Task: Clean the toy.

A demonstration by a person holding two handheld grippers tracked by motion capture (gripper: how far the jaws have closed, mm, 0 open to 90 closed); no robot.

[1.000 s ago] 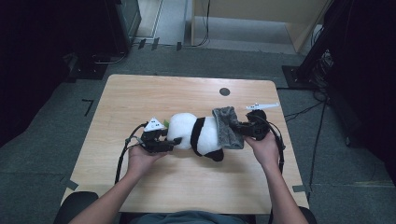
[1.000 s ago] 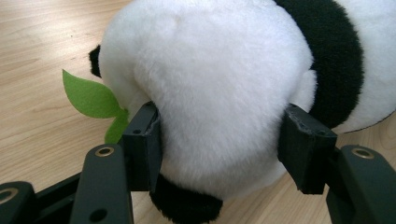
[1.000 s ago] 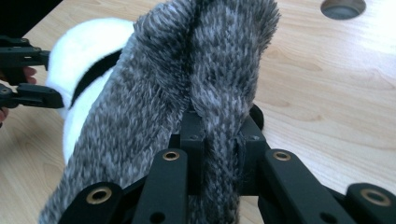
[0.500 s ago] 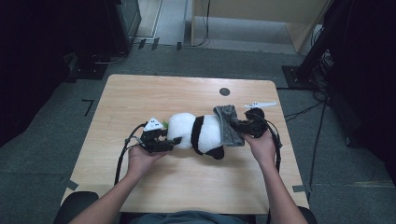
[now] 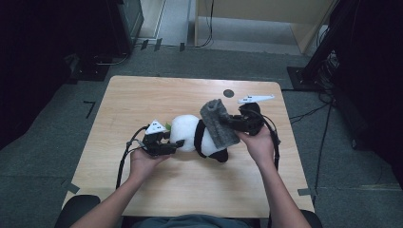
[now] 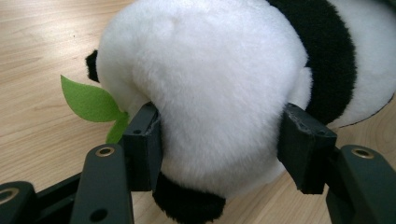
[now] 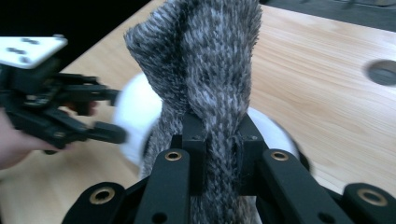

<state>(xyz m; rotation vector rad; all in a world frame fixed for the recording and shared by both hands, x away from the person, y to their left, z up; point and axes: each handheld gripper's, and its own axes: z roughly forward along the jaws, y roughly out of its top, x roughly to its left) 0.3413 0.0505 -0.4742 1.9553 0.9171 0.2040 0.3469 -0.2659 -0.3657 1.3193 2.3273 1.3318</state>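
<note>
Panda (image 5: 190,134) and sock (image 5: 218,123), both claw-gripped

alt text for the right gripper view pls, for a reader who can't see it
The right gripper has its two black jaws pinched on a bunched grey knit cloth that stands up over a plush panda on the wooden table. At left, the left gripper reaches to the panda.

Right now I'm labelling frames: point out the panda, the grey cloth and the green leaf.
panda (image 5: 184,132), high view, white head.
grey cloth (image 7: 210,56), right gripper view, upper knit part.
green leaf (image 6: 88,100), left gripper view, middle of leaf.
</note>
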